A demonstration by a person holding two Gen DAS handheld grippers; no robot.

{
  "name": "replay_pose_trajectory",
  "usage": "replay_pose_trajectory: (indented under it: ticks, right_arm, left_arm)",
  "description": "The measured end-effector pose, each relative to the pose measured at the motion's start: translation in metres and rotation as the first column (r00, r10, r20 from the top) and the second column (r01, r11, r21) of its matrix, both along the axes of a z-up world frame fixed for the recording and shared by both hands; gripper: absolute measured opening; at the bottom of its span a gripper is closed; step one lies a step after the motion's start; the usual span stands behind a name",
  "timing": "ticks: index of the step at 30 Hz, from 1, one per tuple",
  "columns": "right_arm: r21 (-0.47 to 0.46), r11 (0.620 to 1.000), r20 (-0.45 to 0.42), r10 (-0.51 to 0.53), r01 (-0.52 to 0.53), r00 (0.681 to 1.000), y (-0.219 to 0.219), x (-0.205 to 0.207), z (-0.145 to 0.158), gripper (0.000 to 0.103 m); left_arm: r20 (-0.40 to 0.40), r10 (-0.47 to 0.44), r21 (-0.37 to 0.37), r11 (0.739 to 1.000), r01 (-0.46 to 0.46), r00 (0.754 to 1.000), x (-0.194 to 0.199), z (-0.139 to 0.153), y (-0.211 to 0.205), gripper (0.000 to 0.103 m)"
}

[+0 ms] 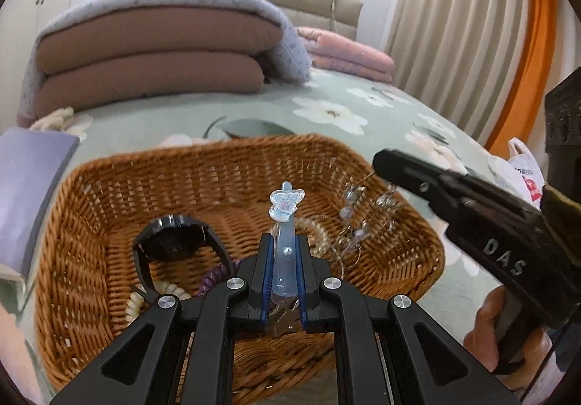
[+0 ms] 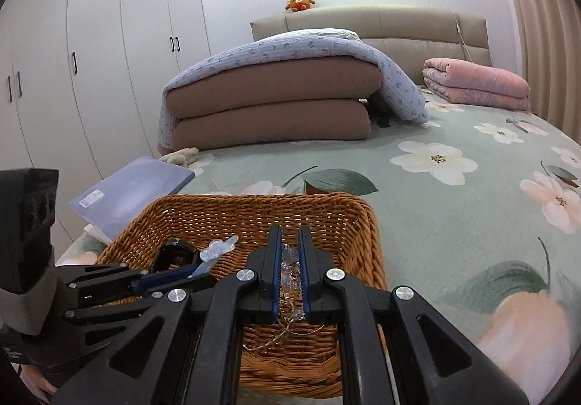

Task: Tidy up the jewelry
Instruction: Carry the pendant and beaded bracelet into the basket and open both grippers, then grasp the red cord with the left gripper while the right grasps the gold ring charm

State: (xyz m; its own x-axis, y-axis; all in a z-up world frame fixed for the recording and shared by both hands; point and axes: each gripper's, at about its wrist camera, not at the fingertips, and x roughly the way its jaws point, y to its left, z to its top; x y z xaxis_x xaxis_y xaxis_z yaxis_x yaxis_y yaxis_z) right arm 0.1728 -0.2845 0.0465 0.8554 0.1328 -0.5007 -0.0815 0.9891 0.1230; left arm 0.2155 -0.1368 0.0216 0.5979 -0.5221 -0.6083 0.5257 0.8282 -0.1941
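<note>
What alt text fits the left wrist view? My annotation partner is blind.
The left claw grips a clear blue crown-topped hair clip above a wicker basket on a floral bedspread. A black watch lies inside; the right claw holds a beaded chain.

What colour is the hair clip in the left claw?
Translucent pale blue hair clip with a hint of pink in its crown-shaped end; clearest in the left wrist view.

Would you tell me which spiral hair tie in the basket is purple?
The purple spiral hair tie lies just behind the left gripper; the cream spiral hair tie lies further left, under the black watch.
</note>
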Motion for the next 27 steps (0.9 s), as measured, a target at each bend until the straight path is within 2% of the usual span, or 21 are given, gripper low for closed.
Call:
replay_pose_trajectory:
  ticks: [1,2,3,4,8,11,14,16,19,22,27]
  right_arm:
    - [0.004,1.000,-0.002,0.002,-0.002,1.000,0.000,-0.001,-0.001,0.031]
    - [0.009,1.000,0.006,-0.002,0.002,1.000,-0.001,-0.003,-0.001,0.040]
    - [0.008,1.000,0.016,-0.009,0.009,1.000,-0.002,-0.006,0.000,0.042]
    - [0.007,1.000,0.021,-0.012,0.012,1.000,-0.002,-0.008,0.001,0.042]
    - [0.053,0.999,0.045,-0.017,0.015,0.999,-0.010,-0.025,0.009,0.042]
    - [0.075,0.997,0.078,-0.012,0.006,0.997,-0.013,-0.055,0.021,0.042]
    - [0.102,0.994,0.097,0.023,-0.033,0.995,-0.012,-0.099,0.023,0.042]
    - [0.101,0.993,0.088,0.047,-0.056,0.995,-0.007,-0.127,0.016,0.043]
    - [0.092,0.991,0.018,0.092,-0.093,0.996,0.006,-0.158,-0.005,0.043]
    - [0.086,0.992,-0.027,0.097,-0.094,0.995,0.016,-0.172,-0.021,0.043]
    - [0.112,0.989,-0.075,0.105,-0.096,0.992,0.022,-0.182,-0.035,0.043]
  left_arm:
    - [0.002,-0.001,-0.005,1.000,0.001,1.000,-0.001,0.001,0.001,0.018]
    - [-0.007,-0.002,-0.015,1.000,0.002,1.000,-0.002,0.002,0.002,0.033]
    - [-0.011,0.000,-0.025,1.000,0.000,1.000,-0.002,0.002,0.004,0.052]
    - [-0.007,0.005,-0.038,0.999,-0.006,1.000,-0.003,0.003,0.007,0.058]
    - [0.043,0.025,-0.031,0.999,-0.024,0.999,-0.015,0.011,0.011,0.058]
    - [0.073,0.018,-0.031,0.999,-0.016,0.997,-0.035,0.024,0.017,0.058]
    - [0.120,0.023,-0.039,0.999,-0.019,0.993,-0.074,0.036,0.033,0.059]
    - [0.124,0.036,-0.045,0.999,-0.030,0.992,-0.098,0.038,0.047,0.059]
    - [0.130,0.087,-0.015,0.996,-0.086,0.988,-0.142,0.029,0.070,0.059]
    - [0.104,0.137,0.005,0.990,-0.139,0.985,-0.176,0.014,0.090,0.059]
    - [-0.025,0.158,-0.055,0.986,-0.159,0.987,-0.208,-0.011,0.115,0.059]
